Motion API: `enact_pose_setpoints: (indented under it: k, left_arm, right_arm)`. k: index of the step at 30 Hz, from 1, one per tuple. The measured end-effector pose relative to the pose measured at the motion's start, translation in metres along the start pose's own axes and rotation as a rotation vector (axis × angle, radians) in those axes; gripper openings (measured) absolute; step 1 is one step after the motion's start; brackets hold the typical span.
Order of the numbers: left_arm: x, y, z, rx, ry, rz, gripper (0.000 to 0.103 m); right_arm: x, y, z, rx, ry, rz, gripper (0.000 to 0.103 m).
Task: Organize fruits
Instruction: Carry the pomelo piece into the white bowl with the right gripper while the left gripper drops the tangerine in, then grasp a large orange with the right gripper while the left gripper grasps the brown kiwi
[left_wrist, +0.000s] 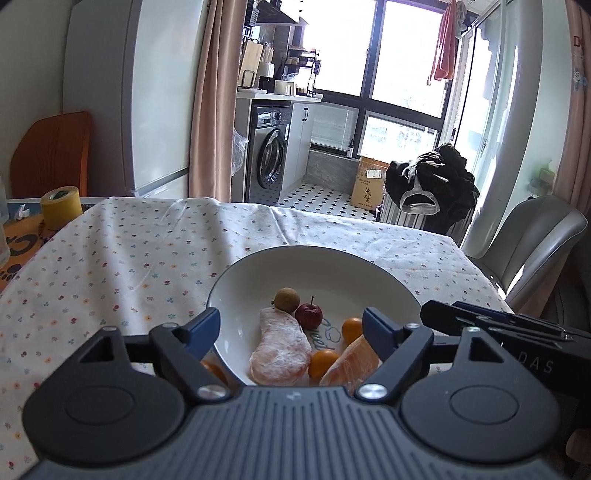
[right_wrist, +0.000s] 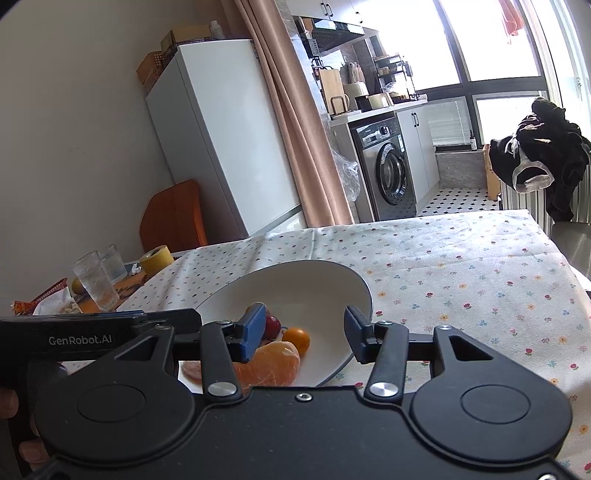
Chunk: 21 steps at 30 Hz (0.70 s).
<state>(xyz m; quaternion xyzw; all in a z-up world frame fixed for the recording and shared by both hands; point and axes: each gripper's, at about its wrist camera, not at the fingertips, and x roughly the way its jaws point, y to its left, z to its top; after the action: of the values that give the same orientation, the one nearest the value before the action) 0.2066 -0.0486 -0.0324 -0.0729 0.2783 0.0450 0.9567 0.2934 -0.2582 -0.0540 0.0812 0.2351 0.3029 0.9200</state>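
On a flowered tablecloth (left_wrist: 122, 258), a white plate (left_wrist: 258, 273) already holding most of the fruit: two peeled orange pieces (left_wrist: 279, 350), a brown longan (left_wrist: 286, 300), a small red fruit (left_wrist: 309, 315), two kumquats (left_wrist: 351, 329). One orange fruit (left_wrist: 214, 370) left just outside the near left rim, probably the last to gather. Left gripper (left_wrist: 291, 328) open, empty, over the plate; right gripper (right_wrist: 304, 334) beside it, likewise open and empty.
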Motion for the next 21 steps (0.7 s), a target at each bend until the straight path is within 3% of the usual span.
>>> enact_pose_setpoints:
  k: [3,9,21]
  left_arm:
    - [-0.012,0.007,-0.001,0.019,-0.005,0.007,0.085]
    - [-0.031,0.032,-0.003,-0.04,-0.027,0.027,0.089]
    - [-0.058,0.078,-0.018,-0.112,-0.051,0.032,0.089]
  right_arm:
    - [-0.001,0.006,0.0,0.013,0.011,0.019,0.05]
    - [-0.011,0.026,0.004,-0.018,-0.007,0.037,0.058]
    - [-0.016,0.066,-0.01,-0.05,0.03,0.067,0.059]
